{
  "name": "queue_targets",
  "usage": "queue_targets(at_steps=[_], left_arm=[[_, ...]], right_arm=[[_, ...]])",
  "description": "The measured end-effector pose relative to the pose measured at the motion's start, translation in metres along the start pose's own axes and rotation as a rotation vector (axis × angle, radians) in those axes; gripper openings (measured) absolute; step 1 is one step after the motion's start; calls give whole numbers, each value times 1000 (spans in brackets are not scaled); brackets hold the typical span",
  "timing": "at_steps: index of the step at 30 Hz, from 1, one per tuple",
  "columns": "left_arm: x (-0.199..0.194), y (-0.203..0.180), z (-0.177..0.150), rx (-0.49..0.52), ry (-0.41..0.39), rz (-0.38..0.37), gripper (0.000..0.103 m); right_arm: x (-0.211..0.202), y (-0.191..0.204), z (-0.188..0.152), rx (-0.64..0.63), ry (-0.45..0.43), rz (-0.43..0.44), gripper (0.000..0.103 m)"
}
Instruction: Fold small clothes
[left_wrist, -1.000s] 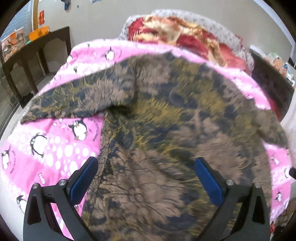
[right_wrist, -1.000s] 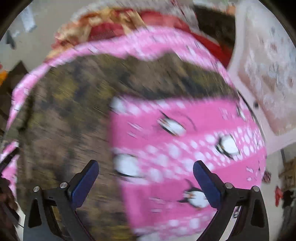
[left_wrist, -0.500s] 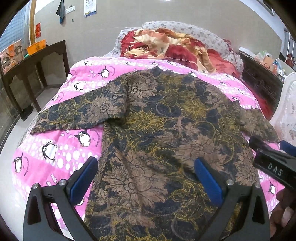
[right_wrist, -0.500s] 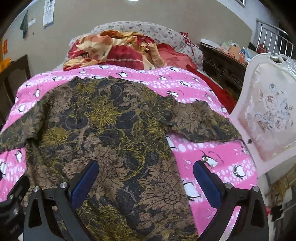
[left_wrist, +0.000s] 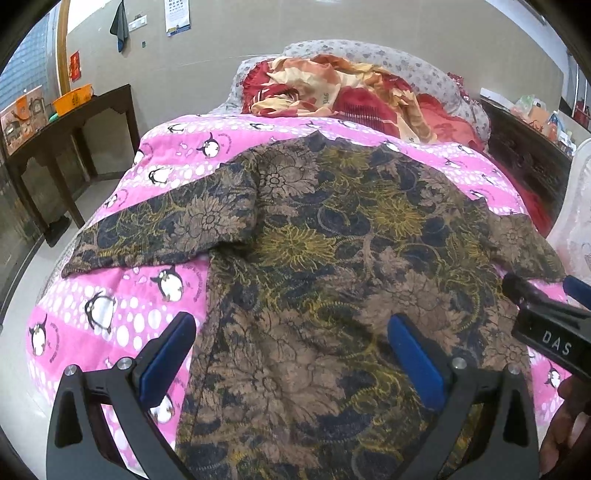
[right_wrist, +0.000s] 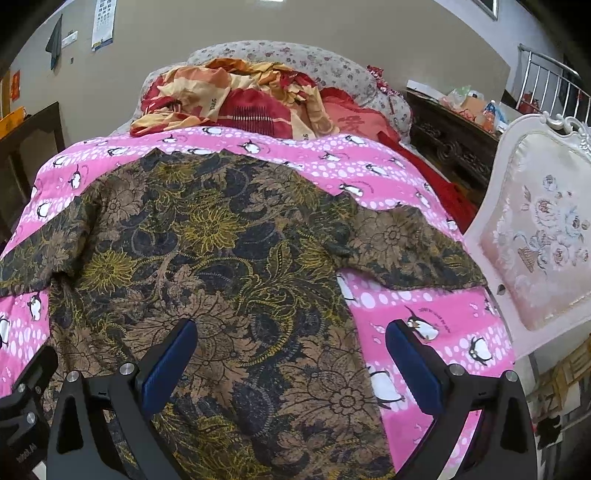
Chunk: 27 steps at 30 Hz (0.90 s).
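My left gripper (left_wrist: 291, 354) hangs over the shirt's lower left side with its blue pads spread wide and nothing between them. Under it the floral batik shirt (left_wrist: 332, 258) lies flat and spread out on the pink penguin blanket (left_wrist: 122, 325), collar toward the heaped red and orange bedding (left_wrist: 343, 92) at the head of the bed. The left sleeve (left_wrist: 166, 229) reaches out toward the blanket's left edge, the right sleeve (right_wrist: 402, 247) toward the white upholstered chair (right_wrist: 535, 240).

My right gripper (right_wrist: 291, 354) is likewise wide apart and empty, straddling the shirt's right side seam.

I judge the cloth thin, light and limp. It will drape and slide rather than hold a crease, and the quilted blanket beneath may bunch if I pinch too deep. The sensible holds look like the sleeve cuffs or the shoulder and hem on one side, so that I can carry a panel inward without dragging the rest.

The hem nearest me runs out of both views below my fingers, so I cannot tell how it lies. Whether the shirt is face up or face down is hard to say, as the busy print hides any placket or buttons.
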<state>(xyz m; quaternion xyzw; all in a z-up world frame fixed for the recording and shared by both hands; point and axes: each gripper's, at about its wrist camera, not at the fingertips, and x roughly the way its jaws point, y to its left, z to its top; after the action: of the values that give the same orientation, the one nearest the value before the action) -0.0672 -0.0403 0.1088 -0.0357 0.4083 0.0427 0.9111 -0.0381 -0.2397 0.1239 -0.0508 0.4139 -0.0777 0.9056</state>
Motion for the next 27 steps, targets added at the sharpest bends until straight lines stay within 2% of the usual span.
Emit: queue_targets(at_steps=[3, 7, 10, 13, 19, 27], left_arm=[[15, 0, 7, 6, 2, 7, 103], [60, 0, 13, 25, -2, 10, 103], [102, 2, 8, 46, 62, 27, 103], [127, 6, -4, 32, 143, 27, 103], [132, 9, -13, 16, 133, 1, 103], [132, 11, -16, 5, 113, -24, 103]], right_arm=[[15, 1, 0, -8, 23, 22, 103], [50, 3, -4, -44, 45, 38, 103], [86, -1, -16, -67, 109, 121, 103], [115, -10, -36, -56, 201, 138, 103], [114, -5, -55, -135, 120, 106, 103], [115, -1, -64, -140, 89, 98, 103]])
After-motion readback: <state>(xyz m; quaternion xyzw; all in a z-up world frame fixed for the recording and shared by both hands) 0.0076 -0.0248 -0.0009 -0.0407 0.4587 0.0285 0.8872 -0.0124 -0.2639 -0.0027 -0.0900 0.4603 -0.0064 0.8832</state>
